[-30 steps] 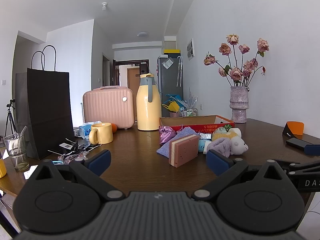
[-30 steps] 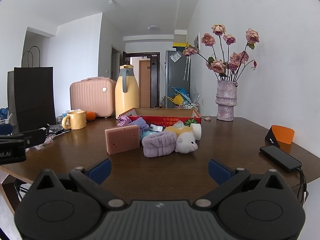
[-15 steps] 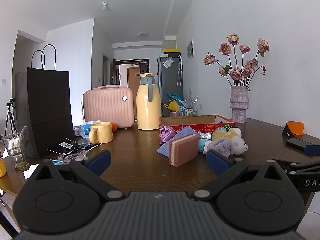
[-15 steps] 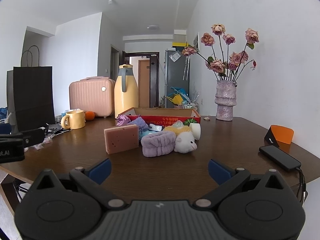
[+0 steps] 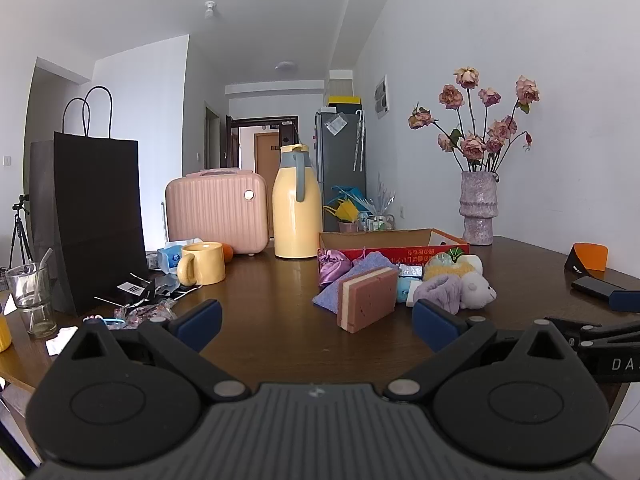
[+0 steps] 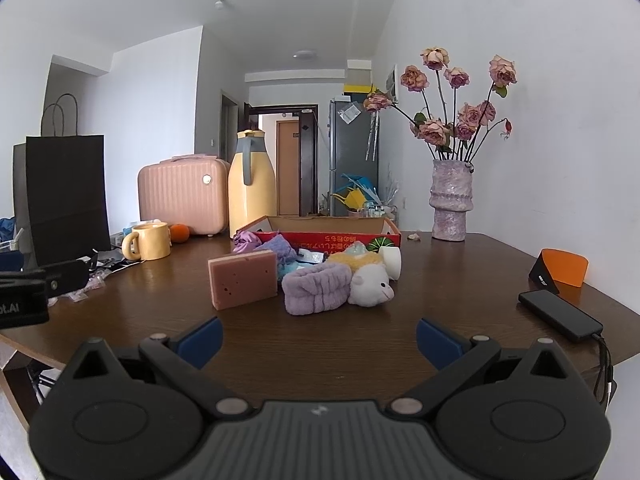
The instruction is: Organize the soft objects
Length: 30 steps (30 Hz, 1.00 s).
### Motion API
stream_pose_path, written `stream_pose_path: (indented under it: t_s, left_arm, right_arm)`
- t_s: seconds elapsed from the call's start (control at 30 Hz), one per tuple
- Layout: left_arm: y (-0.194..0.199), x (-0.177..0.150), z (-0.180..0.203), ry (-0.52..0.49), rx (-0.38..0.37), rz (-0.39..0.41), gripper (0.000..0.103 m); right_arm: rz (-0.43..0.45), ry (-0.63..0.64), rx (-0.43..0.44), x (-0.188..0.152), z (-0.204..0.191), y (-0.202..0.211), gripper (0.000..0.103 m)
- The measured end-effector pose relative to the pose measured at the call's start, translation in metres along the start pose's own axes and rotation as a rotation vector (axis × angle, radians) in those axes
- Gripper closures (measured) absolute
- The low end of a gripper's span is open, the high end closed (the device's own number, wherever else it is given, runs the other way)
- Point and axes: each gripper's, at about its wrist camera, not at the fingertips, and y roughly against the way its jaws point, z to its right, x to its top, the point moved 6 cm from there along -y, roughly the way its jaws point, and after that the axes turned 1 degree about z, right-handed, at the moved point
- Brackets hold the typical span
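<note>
I hold both tools low over the near edge of the brown table (image 6: 460, 276), and neither one grips anything. My left gripper (image 5: 316, 322) has its blue fingertips (image 5: 200, 318) spread wide apart, with bare tabletop between them. My right gripper (image 6: 318, 338) is spread just as wide and hangs clear of the pile.

The soft things sit in a loose heap near the middle of the table, just in front of the shallow red cardboard box (image 6: 328, 232). Nearest on the left, the pink sponge (image 6: 243, 278) stands on its long edge. Just right of it lies the lilac fluffy headband (image 6: 316, 288), touching the white plush toy (image 6: 370, 284) on its right. Behind these lie a yellow fuzzy piece (image 6: 354, 259), a purple knitted cloth (image 6: 278, 250) and a shiny purple pouch (image 6: 244, 240), the pouch up against the box wall. Some pale blue bits are tucked in the middle of the heap, too small for me to say what they are.

Farther left stand a yellow mug (image 6: 150, 241), a yellow jug (image 6: 251, 186), a pink case (image 6: 182, 196) and a black paper bag (image 6: 64, 196). At the far right stands a vase of dried roses (image 6: 450, 204). Near right, a black phone (image 6: 560, 314) lies flat beside an orange-and-black stand (image 6: 562, 266).
</note>
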Motion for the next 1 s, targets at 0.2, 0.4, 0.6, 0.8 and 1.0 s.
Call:
stream_pose_path:
  t_s: [0.2,0.4,0.6,0.8,1.0]
  left_arm:
    - [-0.009,-0.004,0.000,0.011,0.012,-0.033,0.000]
    - [-0.029,-0.008,0.001,0.029,-0.003,-0.089,0.000]
    - [-0.078,0.000,-0.004,0.103,-0.019,-0.144,0.000]
    - [-0.155,0.016,-0.008,0.204,-0.065,-0.174,0.005]
    - [-0.227,0.006,-0.004,0.281,-0.150,-0.316,0.045]
  right_arm:
    - [-0.004,-0.020,0.001,-0.002,0.002,-0.004,0.000]
    - [-0.025,-0.034,0.011,-0.004,0.004,-0.017,0.000]
    - [-0.007,-0.051,0.066,0.009,0.010,-0.047,0.000]
    - [-0.049,-0.171,0.239,0.037,0.016,-0.115,0.001]
    - [-0.128,-0.179,0.334,0.065,-0.002,-0.214,0.026]
